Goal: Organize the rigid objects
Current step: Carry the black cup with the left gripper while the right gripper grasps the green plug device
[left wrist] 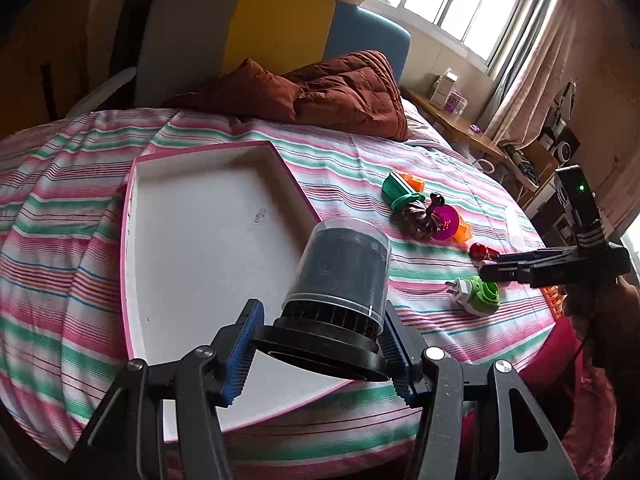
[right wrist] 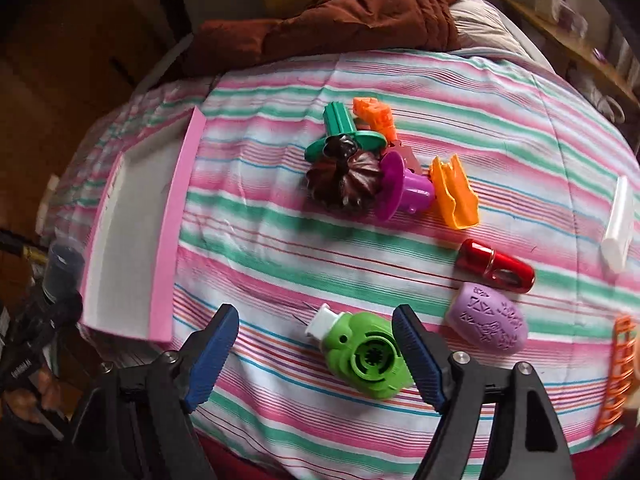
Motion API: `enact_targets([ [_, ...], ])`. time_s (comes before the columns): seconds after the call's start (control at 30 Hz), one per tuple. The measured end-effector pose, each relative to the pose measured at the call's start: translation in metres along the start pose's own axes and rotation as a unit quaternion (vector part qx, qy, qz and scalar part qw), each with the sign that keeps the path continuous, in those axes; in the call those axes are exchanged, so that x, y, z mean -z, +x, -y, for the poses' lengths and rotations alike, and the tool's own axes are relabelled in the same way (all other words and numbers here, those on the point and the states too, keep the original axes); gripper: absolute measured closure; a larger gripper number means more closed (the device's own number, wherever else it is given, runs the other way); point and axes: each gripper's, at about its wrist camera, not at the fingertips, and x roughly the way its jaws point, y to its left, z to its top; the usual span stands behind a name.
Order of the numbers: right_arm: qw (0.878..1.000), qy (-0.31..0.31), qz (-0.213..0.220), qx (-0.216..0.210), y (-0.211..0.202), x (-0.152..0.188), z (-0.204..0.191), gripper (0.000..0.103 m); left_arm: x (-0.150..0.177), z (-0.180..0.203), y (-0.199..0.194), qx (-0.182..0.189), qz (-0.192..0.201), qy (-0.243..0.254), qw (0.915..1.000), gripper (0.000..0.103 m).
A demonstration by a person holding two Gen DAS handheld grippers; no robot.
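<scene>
Tray (left wrist: pixel 208 240) is sitting on the striped bedspread (left wrist: pixel 60 216), white inside, pink rim, nothing in it that I can see. Judging by the task, that's the drop target.

Left gripper (left wrist: pixel 320 356) is clamping the black base flange of a disc spindle case (left wrist: pixel 340 276), clear dome cover on top, dark stack inside. Pads are pressing on the flange from both sides, case tilting away from the camera and hanging over the tray's near right corner. Gripping at the flange makes sense to me: it's the rigid, wide part, while the dome looks slick and might pop off.

Right gripper (right wrist: pixel 316 356) is pointing steeply down with its jaws standing wide apart and nothing held. Green plug-in device (right wrist: pixel 366 364) with white prongs is lying on the sheet between the blue pads, close to the right pad (right wrist: pixel 420 364); can't tell if it's touching. Looks like it's being lined up as the next pick.

Rest of the clutter is staying well clear of the tray: pile of green, brown, purple and orange plastic moulds (right wrist: pixel 360 168), red metal tube (right wrist: pixel 496 266), lilac embossed egg-shaped piece (right wrist: pixel 486 324) just beside the green device, white bar (right wrist: pixel 618 228) and an orange lattice piece (right wrist: pixel 618 372) at the far right edge.

Soft mattress means things are resting slightly tipped, so the tray is probably the only flat surface around.
</scene>
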Motion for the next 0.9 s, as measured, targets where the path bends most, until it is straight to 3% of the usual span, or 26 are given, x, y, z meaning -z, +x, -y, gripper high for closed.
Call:
enact_targets([
  [0.1,0.993,-0.085,-0.051,0.059,0.015,0.006,-0.017,0.019,0.003,-0.006,-0.002,-0.001,0.0,-0.007,1.0,0.045],
  [0.23,0.966,-0.179,-0.09,0.166,0.045,0.017,-0.032,0.02,0.006,-0.014,-0.003,-0.005,-0.002,-0.017,0.9998,0.045],
  [0.3,0.957,-0.192,-0.112,0.184,0.063,0.02,-0.031,0.028,0.008,-0.017,-0.005,-0.009,-0.002,-0.02,0.9998,0.045],
  [0.33,0.955,-0.189,-0.117,0.195,0.069,0.021,-0.029,0.038,0.009,-0.019,-0.006,-0.011,-0.001,-0.021,0.9997,0.045],
  [0.43,0.968,-0.153,-0.075,0.182,0.059,0.011,-0.027,0.039,0.009,-0.025,-0.006,-0.017,-0.002,-0.028,0.9995,0.045],
  [0.57,0.987,-0.084,-0.022,0.135,0.049,-0.006,-0.025,0.039,0.011,-0.033,-0.003,-0.026,-0.004,-0.038,0.9989,0.045],
  [0.67,0.994,-0.04,-0.021,0.095,0.065,-0.015,-0.024,0.038,0.01,-0.039,-0.004,-0.035,-0.003,-0.042,0.9985,0.045],
  [0.9,0.999,-0.003,-0.01,0.054,0.081,-0.011,-0.008,0.038,-0.002,-0.069,0.001,-0.056,-0.006,-0.074,0.9957,0.045],
])
